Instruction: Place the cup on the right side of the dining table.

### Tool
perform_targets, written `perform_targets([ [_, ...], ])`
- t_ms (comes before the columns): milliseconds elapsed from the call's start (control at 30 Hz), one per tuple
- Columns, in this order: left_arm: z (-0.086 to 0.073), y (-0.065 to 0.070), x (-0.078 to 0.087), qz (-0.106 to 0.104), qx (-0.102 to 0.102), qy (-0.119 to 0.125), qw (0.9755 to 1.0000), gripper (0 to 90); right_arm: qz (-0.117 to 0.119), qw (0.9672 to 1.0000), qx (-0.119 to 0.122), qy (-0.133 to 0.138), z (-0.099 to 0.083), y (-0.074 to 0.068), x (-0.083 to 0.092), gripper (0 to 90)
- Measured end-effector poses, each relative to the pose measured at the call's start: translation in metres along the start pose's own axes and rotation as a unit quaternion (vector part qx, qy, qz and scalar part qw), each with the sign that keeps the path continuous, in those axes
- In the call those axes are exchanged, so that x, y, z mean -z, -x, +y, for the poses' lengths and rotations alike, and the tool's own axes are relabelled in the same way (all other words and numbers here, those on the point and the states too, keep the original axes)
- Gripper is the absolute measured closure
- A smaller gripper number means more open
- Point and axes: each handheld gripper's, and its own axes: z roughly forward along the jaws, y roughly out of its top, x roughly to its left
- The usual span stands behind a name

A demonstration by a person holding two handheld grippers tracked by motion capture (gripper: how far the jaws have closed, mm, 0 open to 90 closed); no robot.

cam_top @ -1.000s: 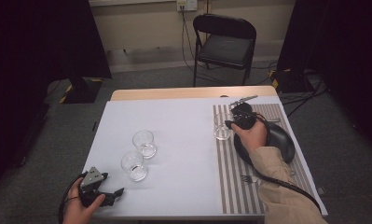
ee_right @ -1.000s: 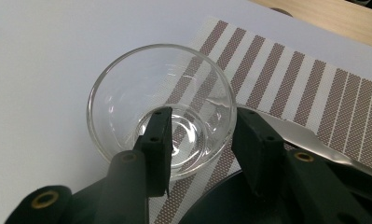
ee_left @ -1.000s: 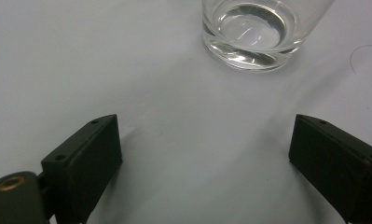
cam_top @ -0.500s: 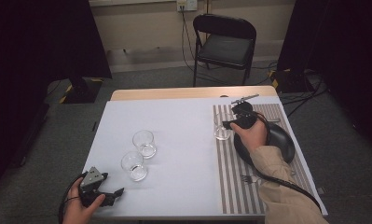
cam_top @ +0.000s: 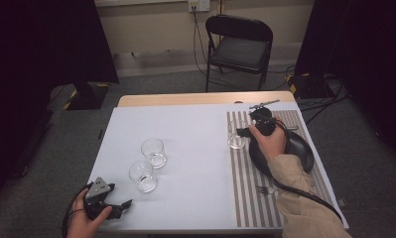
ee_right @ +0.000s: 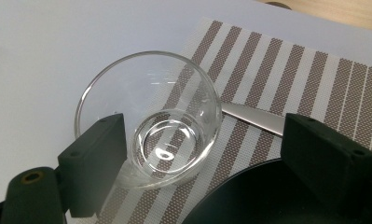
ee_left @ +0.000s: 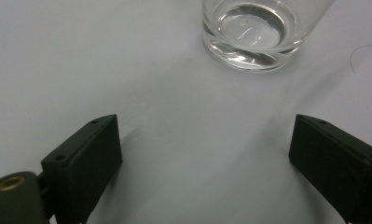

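Our right hand-held gripper (ee_right: 200,154) has just been opening, jaws wide round the glass (ee_right: 148,119) now standing on the striped mat (ee_right: 286,79) beside the plate (ee_right: 263,198); we judge it placed. Left hand-held gripper (ee_left: 204,156) gapes empty; next, withdraw cleanly

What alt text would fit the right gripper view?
An empty clear glass stands on a striped placemat between the open right claw, whose jaws have just been opening. A black plate lies beside it.

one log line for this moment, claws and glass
right claw: open, jaws just opened | glass: upright on mat, between jaws, released | left claw: open, idle
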Motion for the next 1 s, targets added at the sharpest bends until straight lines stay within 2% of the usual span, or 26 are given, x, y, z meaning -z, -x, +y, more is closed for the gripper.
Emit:
perform_targets([
  [133, 0.000, 0.000, 0.000, -0.001, 0.000, 0.001, 1.0000, 8.4, 0.006, 0.9999, 0.004, 0.014, 0.001, 0.001, 0.002, 14.0],
  [367, 0.000, 0.000, 0.000, 0.000, 0.000, 0.000, 1.0000, 8.4, 0.009, 0.9996, 0.023, 0.013, -0.001, 0.000, 0.004, 14.0],
  [567, 0.000, 0.000, 0.000, 0.000, 0.000, 0.000, 1.0000, 8.5, 0.016, 0.9995, 0.024, 0.016, -0.002, -0.001, 0.007, 14.0],
  [600, 0.000, 0.000, 0.000, 0.000, 0.000, 0.000, 1.0000, 8.4, 0.025, 0.9993, 0.020, 0.017, -0.002, -0.002, 0.009, 14.0],
  [767, 0.000, 0.000, 0.000, 0.000, 0.000, 0.001, 1.0000, 8.4, 0.029, 0.9990, 0.031, 0.012, -0.003, -0.005, 0.013, 13.9],
  [1000, 0.000, 0.000, 0.000, 0.000, 0.000, 0.000, 1.0000, 8.4, 0.038, 0.9987, 0.033, 0.006, -0.005, -0.009, 0.017, 14.0],
])
